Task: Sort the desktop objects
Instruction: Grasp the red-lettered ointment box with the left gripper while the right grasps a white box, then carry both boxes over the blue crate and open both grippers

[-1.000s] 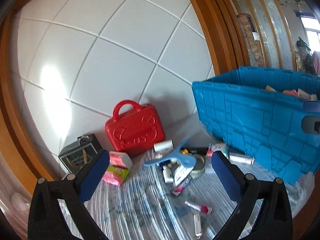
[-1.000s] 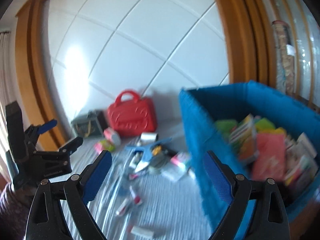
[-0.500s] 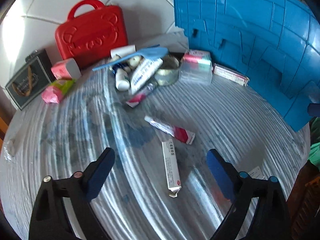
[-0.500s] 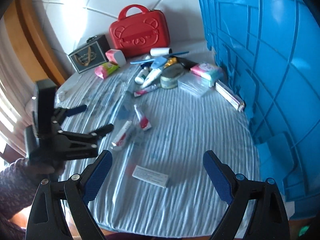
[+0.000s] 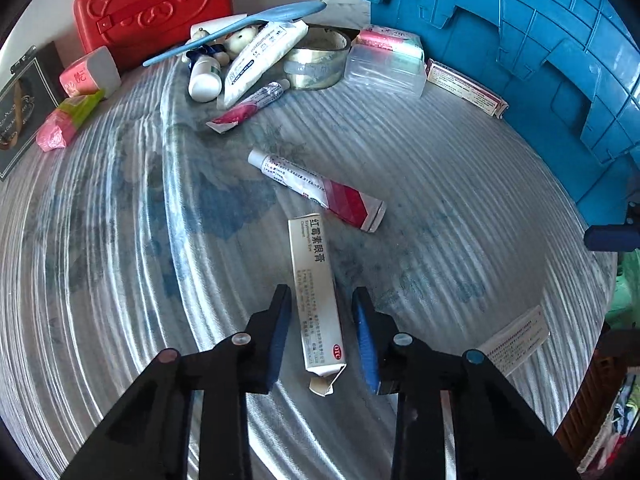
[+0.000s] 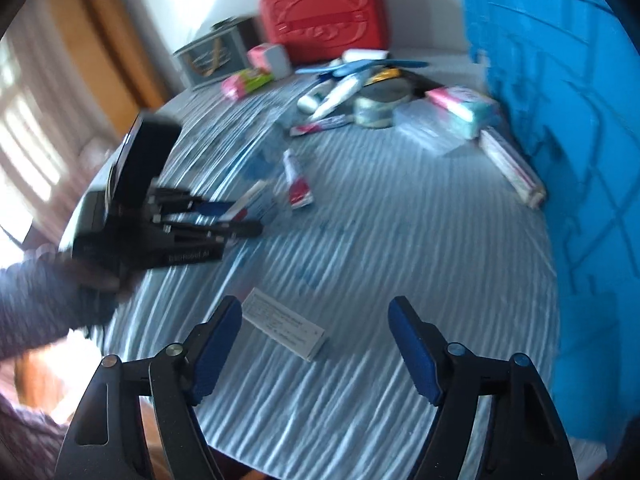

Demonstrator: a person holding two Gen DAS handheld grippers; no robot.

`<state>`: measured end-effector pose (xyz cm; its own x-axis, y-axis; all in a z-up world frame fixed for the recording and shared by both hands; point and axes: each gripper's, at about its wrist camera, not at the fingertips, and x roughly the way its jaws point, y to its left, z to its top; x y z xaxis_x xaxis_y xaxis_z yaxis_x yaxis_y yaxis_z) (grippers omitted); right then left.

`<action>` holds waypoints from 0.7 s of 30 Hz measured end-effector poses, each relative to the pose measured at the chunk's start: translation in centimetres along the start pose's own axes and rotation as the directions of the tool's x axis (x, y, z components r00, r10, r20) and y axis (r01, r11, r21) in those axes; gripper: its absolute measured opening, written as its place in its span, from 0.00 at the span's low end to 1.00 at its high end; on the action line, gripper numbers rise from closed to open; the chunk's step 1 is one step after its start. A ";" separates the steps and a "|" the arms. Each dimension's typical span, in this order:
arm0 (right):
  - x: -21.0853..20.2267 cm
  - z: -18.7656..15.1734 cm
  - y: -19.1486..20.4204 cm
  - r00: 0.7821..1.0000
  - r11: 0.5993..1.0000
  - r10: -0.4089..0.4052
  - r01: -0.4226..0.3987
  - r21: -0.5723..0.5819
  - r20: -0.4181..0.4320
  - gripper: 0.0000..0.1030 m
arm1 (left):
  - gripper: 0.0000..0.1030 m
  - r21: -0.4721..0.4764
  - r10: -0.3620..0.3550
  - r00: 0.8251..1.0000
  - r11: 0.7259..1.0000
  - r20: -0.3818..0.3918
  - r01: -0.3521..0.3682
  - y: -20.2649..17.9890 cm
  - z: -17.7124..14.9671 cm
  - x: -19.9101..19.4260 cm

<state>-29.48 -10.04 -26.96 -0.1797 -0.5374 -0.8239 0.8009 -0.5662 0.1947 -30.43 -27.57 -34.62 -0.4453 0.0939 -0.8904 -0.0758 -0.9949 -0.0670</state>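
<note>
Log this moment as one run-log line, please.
left gripper: closing around ointment box, not yet gripped | right gripper: closing, open over white box

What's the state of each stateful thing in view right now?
left hand-held gripper: jaws just closing around the ointment box, narrow gaps still showing
ointment box: flat on the cloth, near end flap open
right hand-held gripper: open, jaws just narrowing, over the white packet
red-and-white tube: lying flat, capped
red case: upright, closed
</note>
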 end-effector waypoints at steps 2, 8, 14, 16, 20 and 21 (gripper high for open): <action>0.9 -0.5 0.6 0.999 0.996 0.033 -0.035 -0.086 -0.027 0.72 | 0.25 -0.002 -0.009 1.000 1.000 -0.007 0.009 0.3 -0.1 -0.1; 3.7 -1.0 1.6 0.992 0.961 0.053 -0.081 -0.264 -0.110 0.56 | 0.25 -0.007 -0.009 1.000 1.000 -0.009 0.008 0.3 -0.3 -0.3; 6.4 -1.2 3.1 0.985 0.901 0.001 -0.077 -0.427 -0.175 0.48 | 0.25 -0.002 -0.022 1.000 1.000 -0.013 0.022 0.7 -0.6 -0.3; 6.6 -0.6 3.0 0.982 0.910 -0.031 -0.050 -0.411 -0.188 0.34 | 0.24 -0.005 -0.032 0.999 0.999 -0.014 0.032 0.9 -0.7 -0.4; 6.1 -0.5 2.9 0.979 0.948 -0.076 0.011 -0.319 -0.190 0.25 | 0.17 -0.005 -0.046 0.999 0.999 -0.021 0.046 1.2 -1.0 -0.6; 5.5 -0.5 2.9 0.982 0.958 -0.075 0.023 -0.284 -0.174 0.25 | 0.17 -0.004 -0.047 0.999 0.999 -0.020 0.047 1.3 -1.1 -0.7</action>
<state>-27.85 -14.32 -31.16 -0.1372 -0.3761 -0.9164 0.9258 -0.3776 0.0164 -29.25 -28.93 -34.51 -0.4231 0.1398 -0.8953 -0.0930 -0.9895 -0.1106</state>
